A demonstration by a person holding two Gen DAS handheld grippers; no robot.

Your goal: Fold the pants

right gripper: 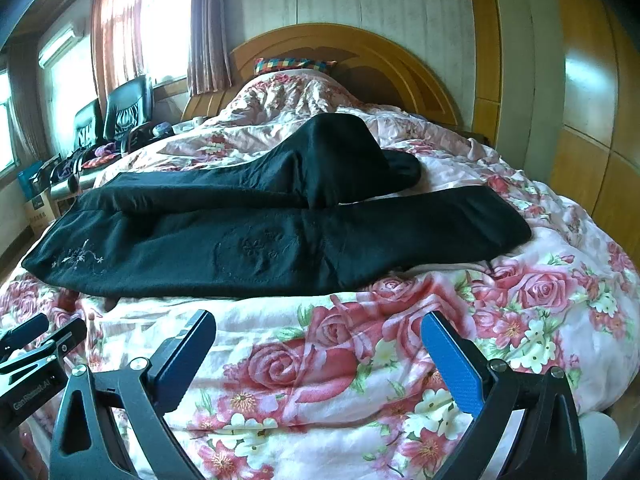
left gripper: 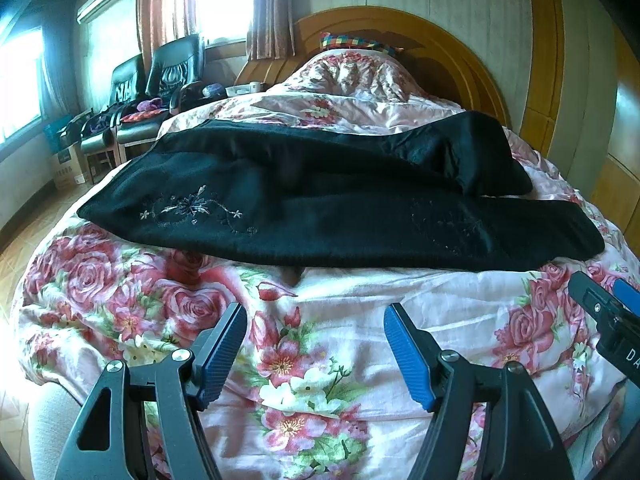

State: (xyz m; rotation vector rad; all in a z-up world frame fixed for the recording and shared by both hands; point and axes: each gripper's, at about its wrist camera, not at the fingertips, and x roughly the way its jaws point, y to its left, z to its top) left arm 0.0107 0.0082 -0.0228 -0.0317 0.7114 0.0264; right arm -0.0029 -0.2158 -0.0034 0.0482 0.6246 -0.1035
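Black pants [left gripper: 328, 204] lie across the bed on a floral quilt [left gripper: 320, 320], with a pale embroidered flower at the left end. The near leg lies flat; the far part is bunched into a raised hump [right gripper: 336, 152]. My left gripper [left gripper: 316, 320] is open and empty, above the quilt just short of the pants' near edge. My right gripper [right gripper: 318, 328] is open and empty, also just short of the near edge. The pants [right gripper: 280, 248] fill the middle of the right wrist view. Each gripper shows at the edge of the other's view.
A wooden headboard [left gripper: 460, 64] and a colourful pillow [left gripper: 352, 42] stand at the far end of the bed. Black chairs [left gripper: 160, 80] with clothes and boxes stand at the left by the window. Wooden wardrobe panels [right gripper: 592, 120] line the right side.
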